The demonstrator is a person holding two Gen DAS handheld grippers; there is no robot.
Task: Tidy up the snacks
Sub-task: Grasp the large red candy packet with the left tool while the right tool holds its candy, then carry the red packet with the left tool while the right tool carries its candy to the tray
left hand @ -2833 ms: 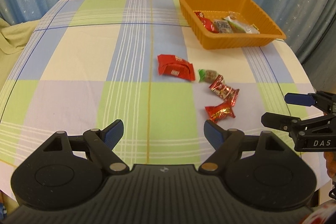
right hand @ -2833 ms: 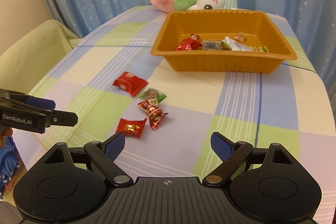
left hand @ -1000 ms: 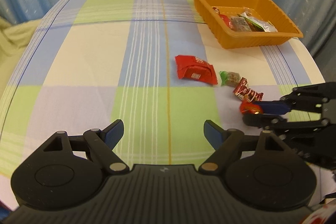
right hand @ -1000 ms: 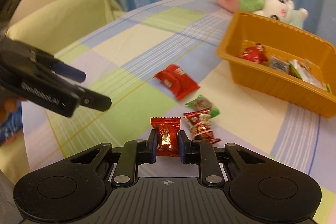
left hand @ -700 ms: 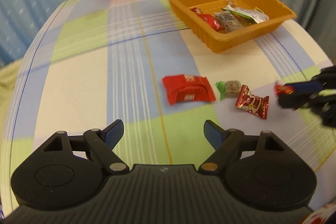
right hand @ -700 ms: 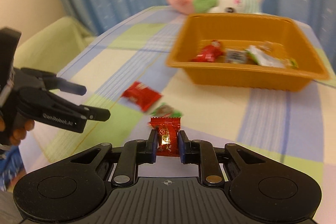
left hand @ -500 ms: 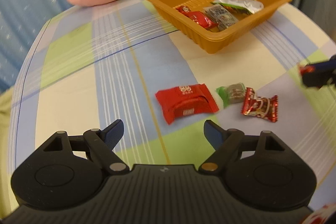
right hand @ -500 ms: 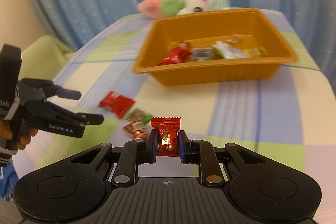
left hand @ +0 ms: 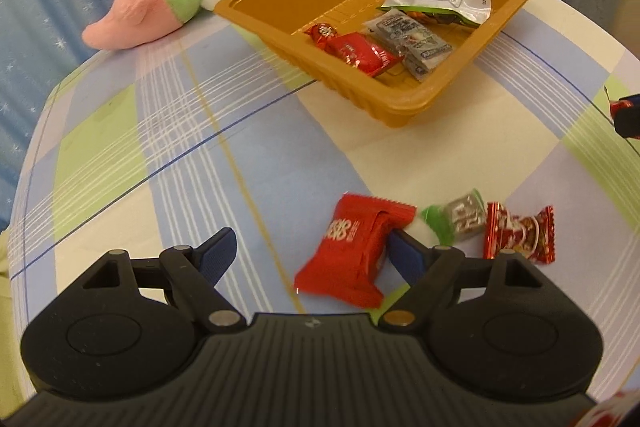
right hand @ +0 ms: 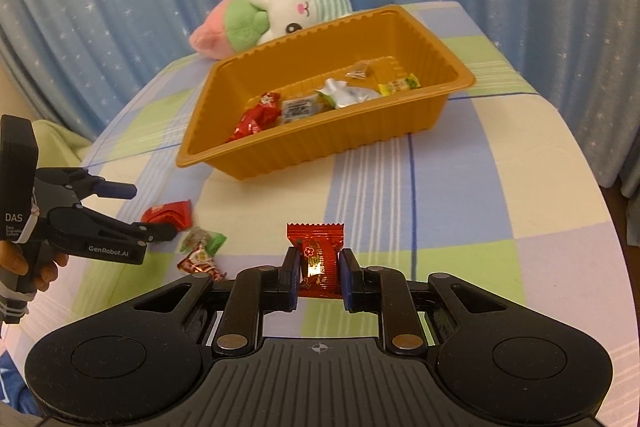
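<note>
While the right gripper [right hand: 319,275] clamps a small red foil-wrapped candy [right hand: 317,259] upright between its pads, the ribbed orange plastic tray [right hand: 420,39] lies ahead and slightly left of it, its long axis running diagonally from near-left to far-right. Reaching it calls for a forward carry over the near wall. Spread wide, the left gripper [left hand: 308,251] straddles a flat red snack packet [left hand: 354,251] on the checked tablecloth [left hand: 120,155], its right pad just touching the wrapper; this hand is farther from the tray.
</note>
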